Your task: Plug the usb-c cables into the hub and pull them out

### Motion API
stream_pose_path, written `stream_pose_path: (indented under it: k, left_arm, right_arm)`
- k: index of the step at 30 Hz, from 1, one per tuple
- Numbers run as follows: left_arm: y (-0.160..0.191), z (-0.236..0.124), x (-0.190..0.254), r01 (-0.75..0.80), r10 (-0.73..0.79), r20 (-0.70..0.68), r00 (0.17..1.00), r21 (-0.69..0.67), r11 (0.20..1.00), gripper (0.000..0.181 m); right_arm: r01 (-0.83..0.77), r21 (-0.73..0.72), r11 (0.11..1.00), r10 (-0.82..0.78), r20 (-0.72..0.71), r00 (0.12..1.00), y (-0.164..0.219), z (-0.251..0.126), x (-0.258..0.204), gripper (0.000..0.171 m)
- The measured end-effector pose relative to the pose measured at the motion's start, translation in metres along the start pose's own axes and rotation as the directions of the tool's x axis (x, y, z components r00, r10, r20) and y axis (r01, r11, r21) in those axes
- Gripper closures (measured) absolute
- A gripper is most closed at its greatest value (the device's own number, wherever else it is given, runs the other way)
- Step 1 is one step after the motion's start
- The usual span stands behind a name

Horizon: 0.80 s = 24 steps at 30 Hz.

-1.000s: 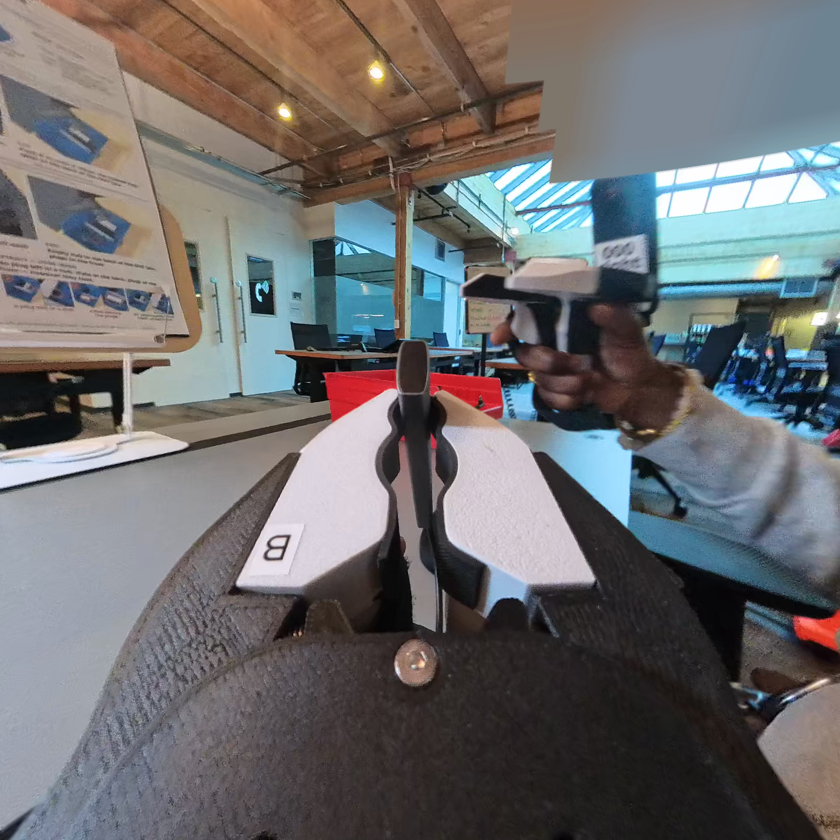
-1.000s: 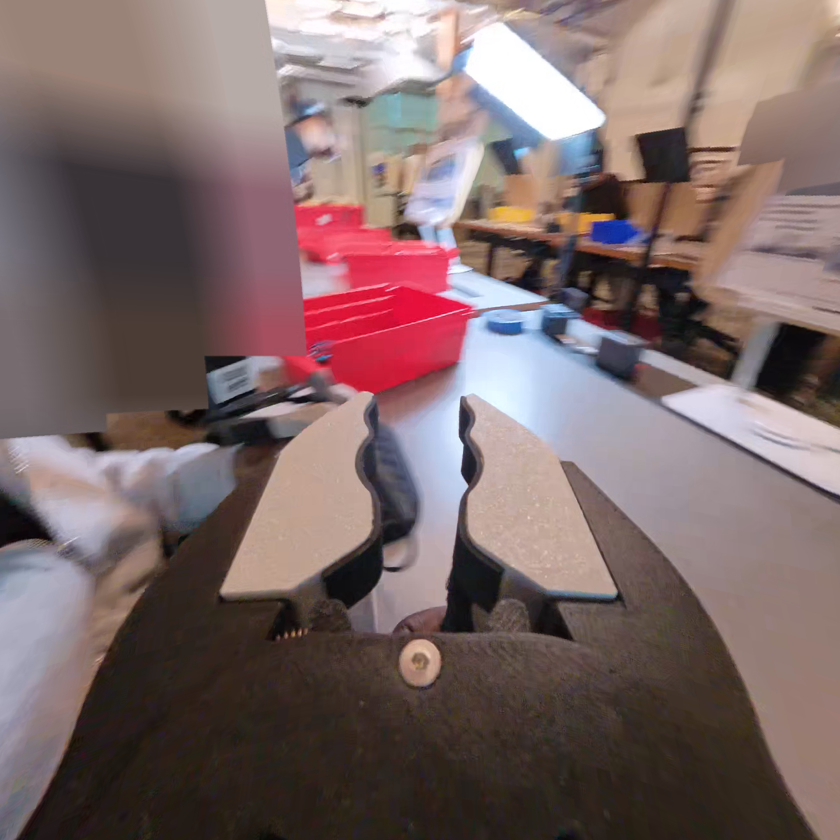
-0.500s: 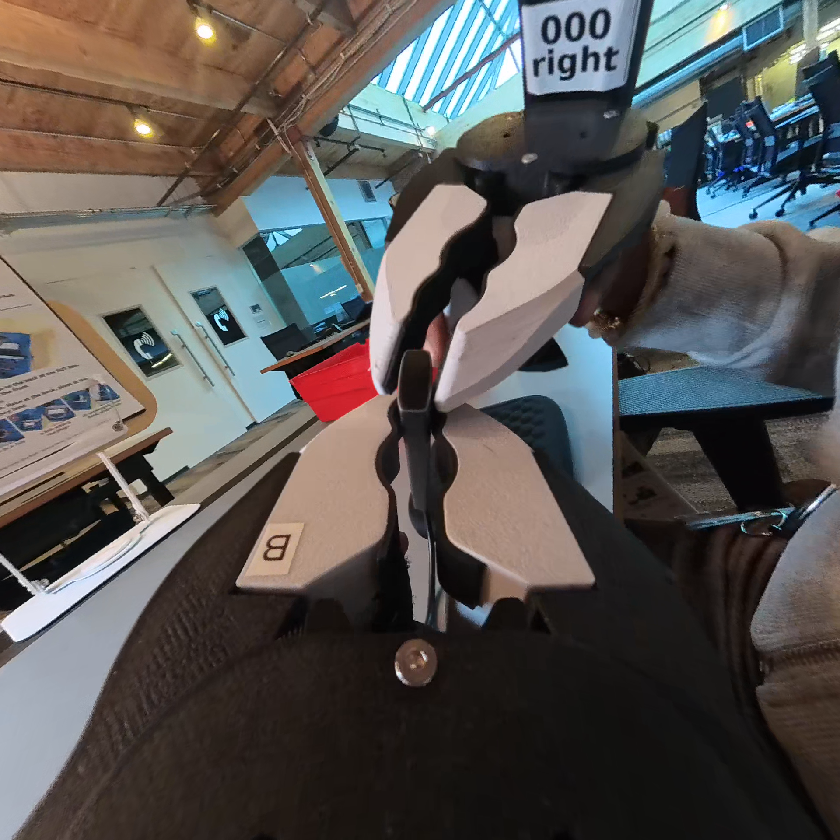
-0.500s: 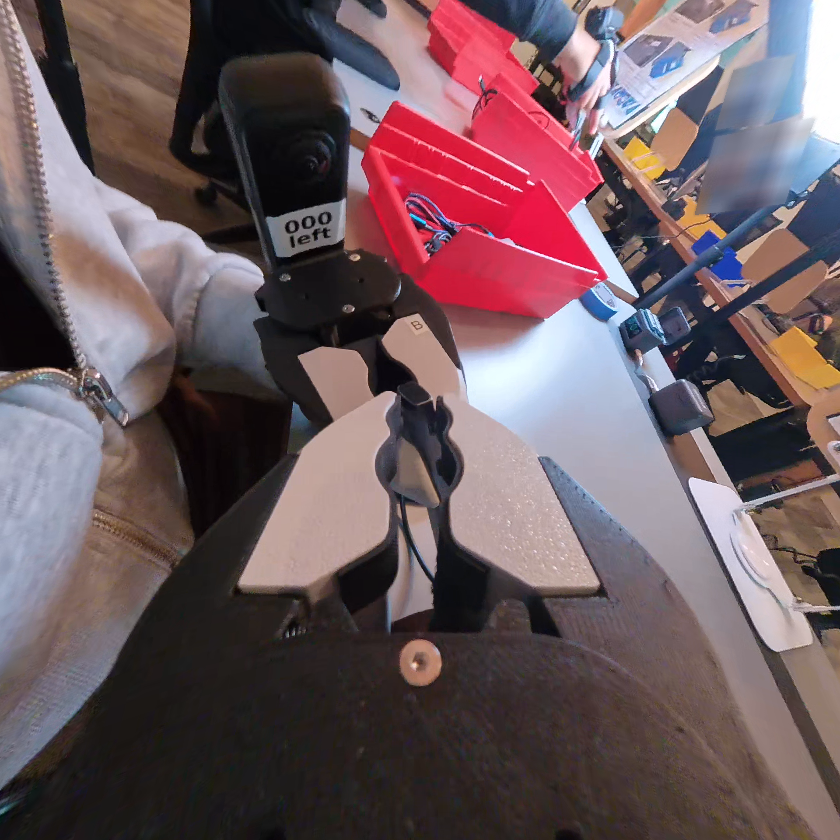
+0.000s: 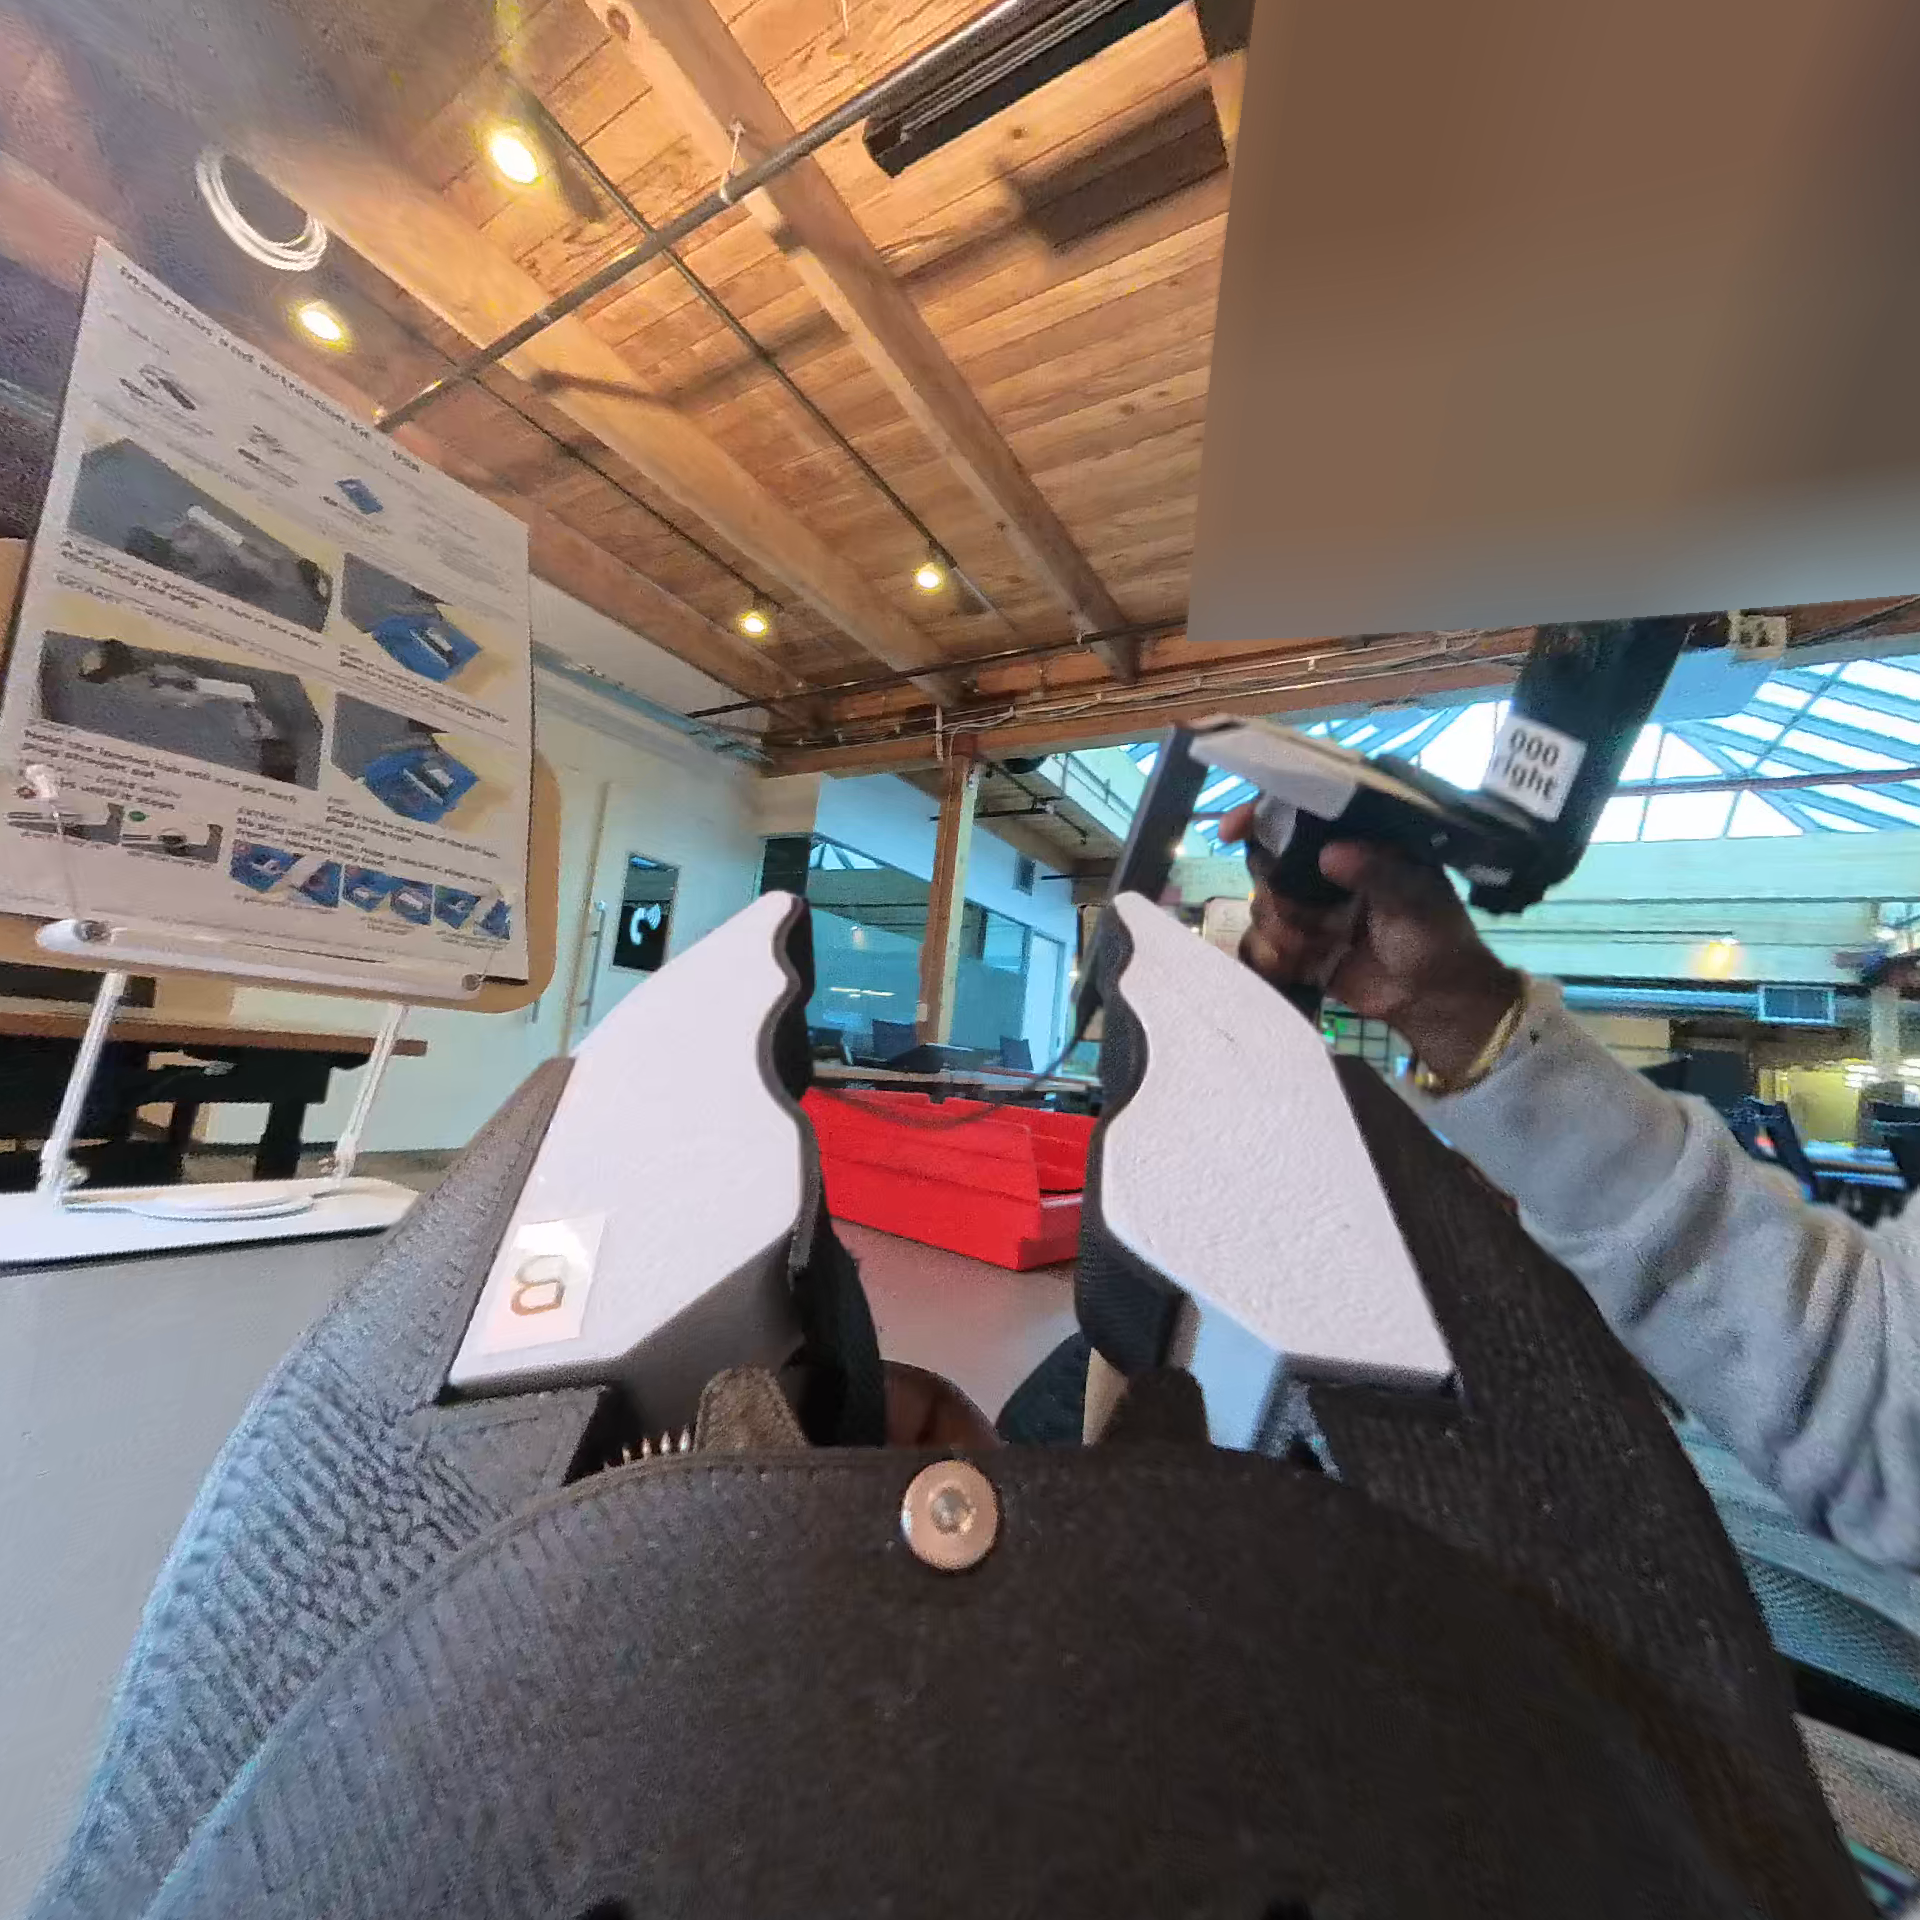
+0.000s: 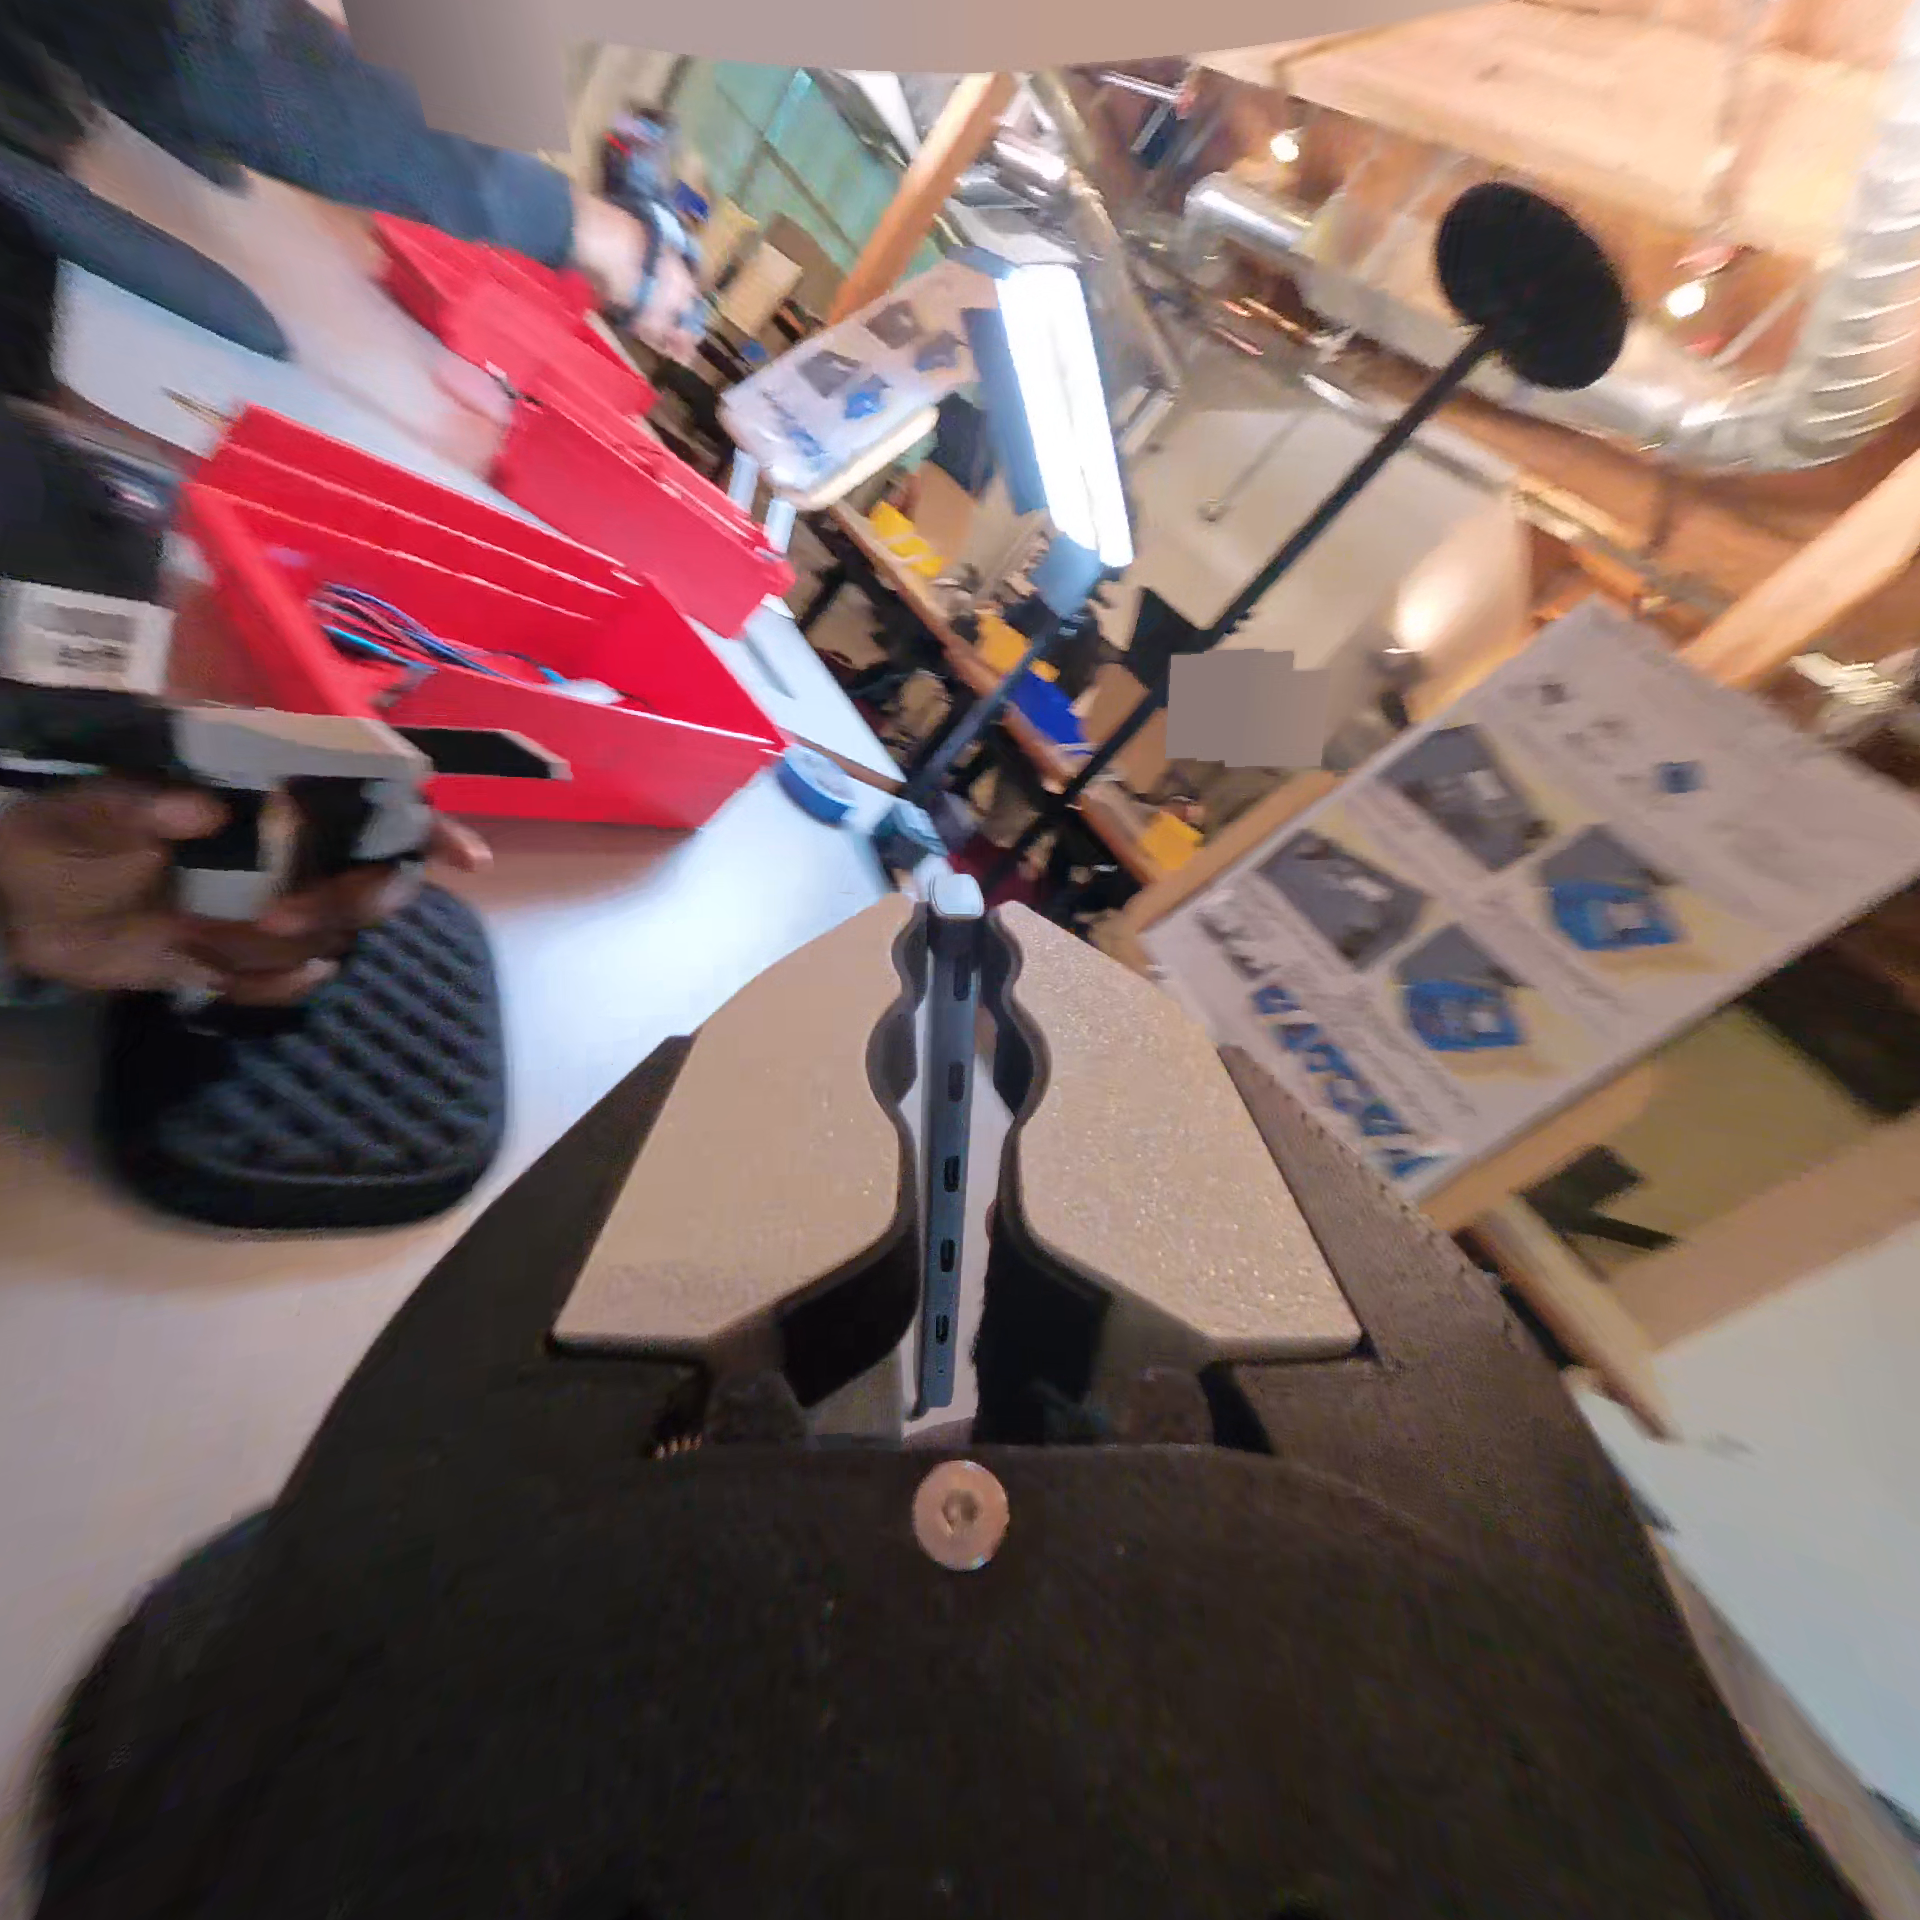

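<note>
The left gripper [image 5: 951,1049] stands with its fingers spread wide and nothing between them, raised above the grey table [image 5: 125,1455]. The right gripper [image 6: 951,1023] is clamped on the slim dark hub [image 6: 948,1143], held edge-up with its row of ports showing. A thin cable [image 5: 997,1096] trails from the hub toward the red bin [image 5: 935,1174].

Both wrist cams low over table [image 5: 125,1455], sharing red bin [image 5: 935,1184].

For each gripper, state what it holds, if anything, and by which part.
The right gripper clamps the slim grey hub by its flat faces, port edge up. The left gripper is open and holds nothing.
</note>
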<state>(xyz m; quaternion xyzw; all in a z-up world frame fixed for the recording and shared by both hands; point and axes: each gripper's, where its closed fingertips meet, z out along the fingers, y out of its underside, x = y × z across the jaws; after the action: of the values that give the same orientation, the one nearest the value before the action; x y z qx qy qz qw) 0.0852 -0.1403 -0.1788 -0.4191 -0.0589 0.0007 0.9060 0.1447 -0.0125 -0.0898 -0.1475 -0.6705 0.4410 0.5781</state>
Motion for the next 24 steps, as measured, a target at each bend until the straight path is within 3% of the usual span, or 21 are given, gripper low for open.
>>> stream_pose_path:
  k: [4, 8, 12, 17, 24]
  left_arm:
    - [0.004, 0.001, -0.002, 0.006, -0.005, 0.010, 1.000, -0.018, 1.000, 0.128]
    - [0.003, 0.000, -0.009, 0.051, -0.051, 0.035, 0.998, -0.005, 0.999, 0.128]
    - [0.004, 0.000, -0.008, 0.052, -0.052, 0.029, 0.998, -0.010, 0.999, 0.129]
    - [0.004, 0.001, -0.009, 0.060, -0.060, 0.034, 0.998, -0.010, 0.998, 0.129]
    - [0.006, 0.001, -0.008, 0.062, -0.061, 0.025, 0.998, -0.018, 0.998, 0.134]
  right_arm:
    - [0.114, -0.101, 0.988, -0.130, -0.167, 0.977, -0.002, -0.009, 0.080, 0.162]
    - [0.054, -0.250, 0.967, -0.147, -0.370, 0.917, 0.030, -0.023, 0.182, 0.162]
    - [-0.101, -0.350, 0.931, -0.081, -0.469, 0.880, 0.102, -0.029, 0.252, 0.162]
    - [-0.164, -0.514, 0.842, -0.133, -0.492, 0.861, 0.215, -0.036, 0.310, 0.162]
    - [-0.135, -0.638, 0.758, -0.193, -0.418, 0.888, 0.317, -0.039, 0.328, 0.161]
